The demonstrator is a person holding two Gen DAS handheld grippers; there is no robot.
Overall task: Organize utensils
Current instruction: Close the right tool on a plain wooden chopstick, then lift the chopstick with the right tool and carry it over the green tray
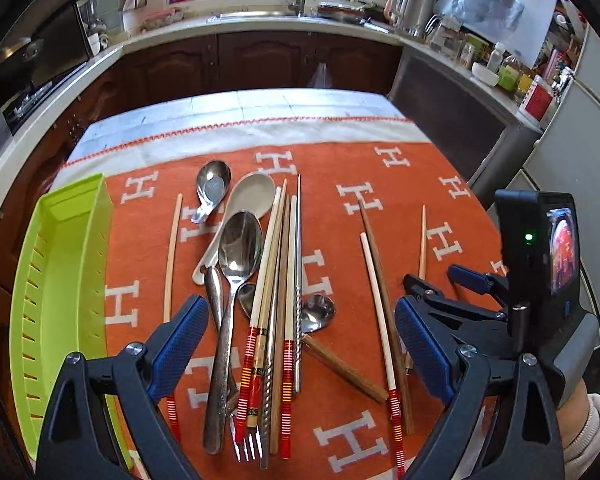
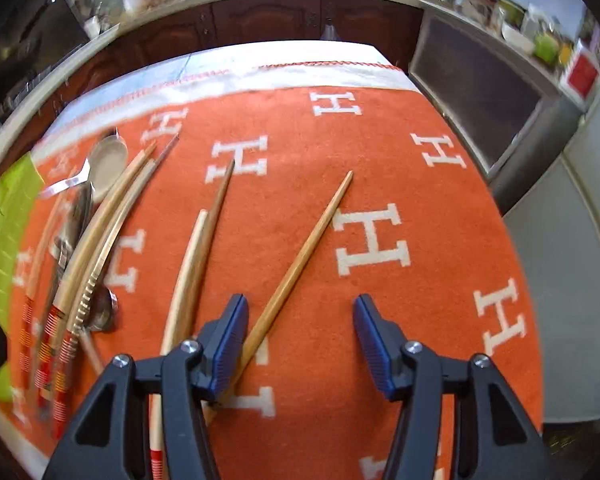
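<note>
A pile of utensils lies on an orange cloth [image 1: 340,240]: a large steel spoon [image 1: 236,264], a white ceramic spoon [image 1: 248,196], a short steel spoon [image 1: 212,184], a fork [image 1: 248,444] and several chopsticks [image 1: 276,280]. A lime green tray [image 1: 60,280] stands at the left. My left gripper [image 1: 300,344] is open above the pile and holds nothing. My right gripper [image 2: 300,340] is open and empty, low over a bamboo chopstick [image 2: 312,240] that passes under its left finger [image 2: 228,344]. It also shows in the left wrist view [image 1: 456,284].
Two more chopsticks [image 2: 196,256] lie just left of the right gripper. The green tray shows at the left edge of the right wrist view [image 2: 4,232]. The table's far edge faces dark wood cabinets [image 1: 260,60] and a crowded counter [image 1: 480,52]. A grey appliance [image 2: 572,260] stands to the right.
</note>
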